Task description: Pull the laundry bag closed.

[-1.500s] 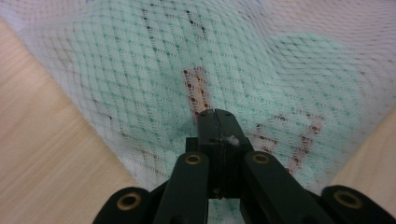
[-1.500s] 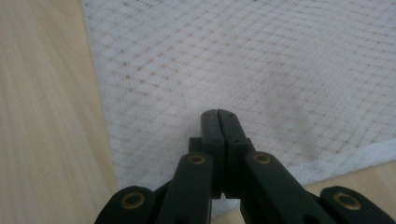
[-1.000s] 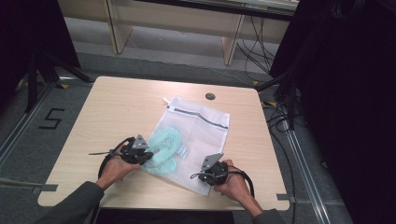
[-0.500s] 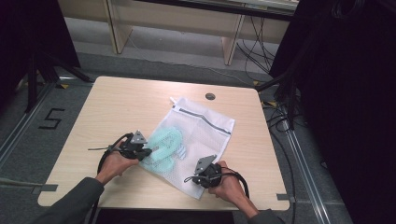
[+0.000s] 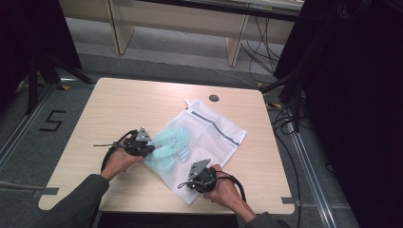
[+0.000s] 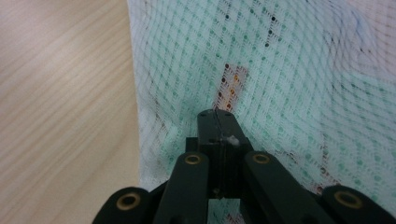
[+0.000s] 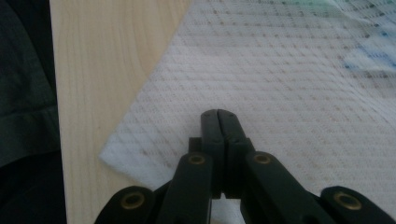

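On the table (image 5: 119,102), a white mesh bag (image 5: 209,137) with a green cloth (image 5: 168,142) inside lay between both grippers; the left gripper (image 5: 148,148) and right gripper (image 5: 190,179) rested on it, jaws closed together.

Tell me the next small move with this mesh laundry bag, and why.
Probably slide the bag toward the table's middle, both grippers together. The left gripper has its jaws shut over the mesh laundry bag where the green item lies inside, and the right gripper is shut over the near corner, which sits close to the table's front edge.
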A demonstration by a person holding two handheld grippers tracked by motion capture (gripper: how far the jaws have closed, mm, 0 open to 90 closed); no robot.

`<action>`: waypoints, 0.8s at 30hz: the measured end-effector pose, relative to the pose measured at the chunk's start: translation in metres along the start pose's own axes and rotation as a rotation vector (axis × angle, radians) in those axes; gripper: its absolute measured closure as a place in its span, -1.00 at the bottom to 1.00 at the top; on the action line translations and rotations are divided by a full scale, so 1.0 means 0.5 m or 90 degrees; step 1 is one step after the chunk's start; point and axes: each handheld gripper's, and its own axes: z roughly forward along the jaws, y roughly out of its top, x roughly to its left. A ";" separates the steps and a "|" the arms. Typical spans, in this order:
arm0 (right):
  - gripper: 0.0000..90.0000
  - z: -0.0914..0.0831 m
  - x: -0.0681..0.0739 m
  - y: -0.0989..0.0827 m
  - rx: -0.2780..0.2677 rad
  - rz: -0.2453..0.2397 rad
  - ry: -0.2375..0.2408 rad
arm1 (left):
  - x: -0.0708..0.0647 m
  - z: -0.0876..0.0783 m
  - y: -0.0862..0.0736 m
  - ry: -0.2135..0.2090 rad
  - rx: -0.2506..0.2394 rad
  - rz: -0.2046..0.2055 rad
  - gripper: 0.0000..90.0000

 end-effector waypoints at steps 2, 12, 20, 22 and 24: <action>1.00 0.003 0.003 0.006 0.005 0.004 0.009 | 0.004 0.003 0.002 0.004 -0.001 0.002 0.99; 1.00 0.019 0.013 0.033 0.000 -0.013 0.022 | 0.015 0.015 0.013 0.010 0.000 0.002 0.99; 1.00 0.032 0.019 0.052 -0.006 -0.023 0.031 | 0.025 0.025 0.021 0.012 0.000 -0.001 0.99; 1.00 0.036 0.020 0.058 -0.008 -0.033 0.031 | 0.026 0.027 0.022 0.010 -0.002 -0.005 0.99; 1.00 0.041 0.024 0.064 -0.010 -0.028 0.038 | 0.030 0.030 0.024 0.012 -0.002 -0.006 0.99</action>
